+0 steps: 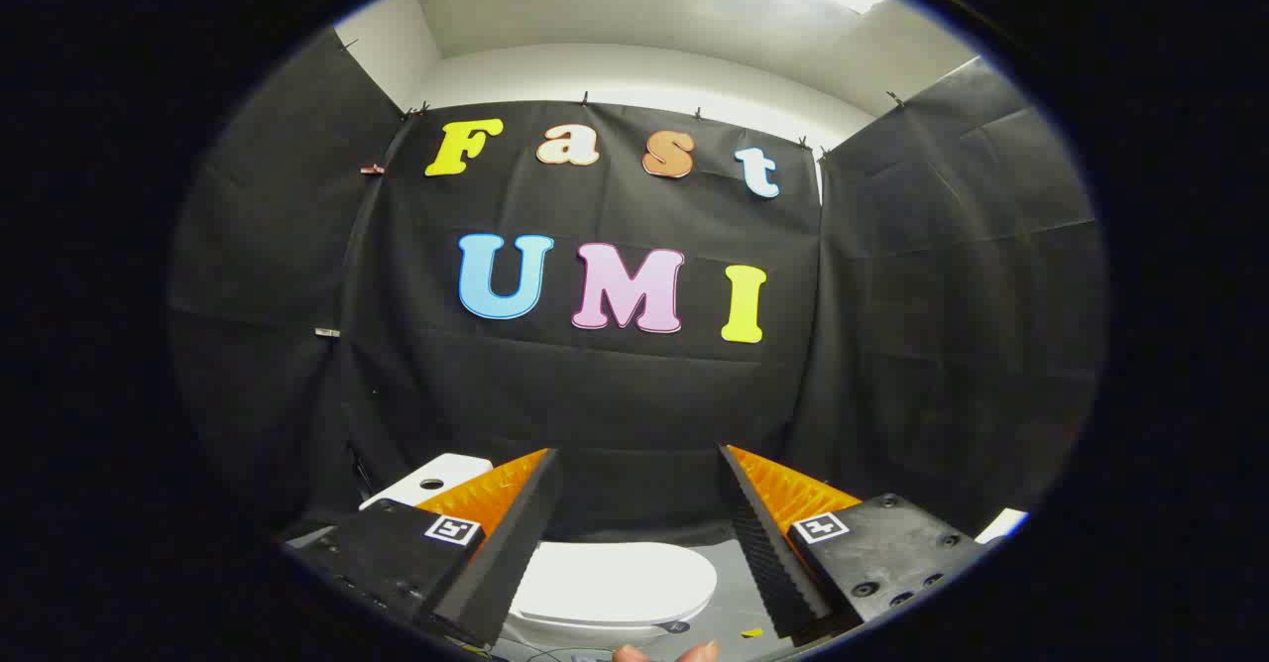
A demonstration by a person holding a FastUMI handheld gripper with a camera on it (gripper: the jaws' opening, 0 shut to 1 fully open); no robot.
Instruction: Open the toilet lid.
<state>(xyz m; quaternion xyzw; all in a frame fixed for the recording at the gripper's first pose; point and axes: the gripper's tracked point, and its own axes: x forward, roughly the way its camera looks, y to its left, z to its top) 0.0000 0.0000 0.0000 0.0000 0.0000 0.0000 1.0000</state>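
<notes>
Gripper view: claw [639,523] agape, lid [615,583] half-hidden.

The left finger [496,543] hides the toilet lid's [615,583] left end.

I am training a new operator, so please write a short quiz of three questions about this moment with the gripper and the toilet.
1. True or false: the toilet lid is already raised.
2. The gripper fingers are: A) shut on the lid, B) spread apart with the lid showing in the gap between them, C) pressed together above the lid.
3. Fill in: the white toilet tank stands past the left finger, against the black ____ wall.

Key
1. False: the lid lies flat and closed.
2. B: the fingers are open and touch nothing.
3. cloth
</notes>
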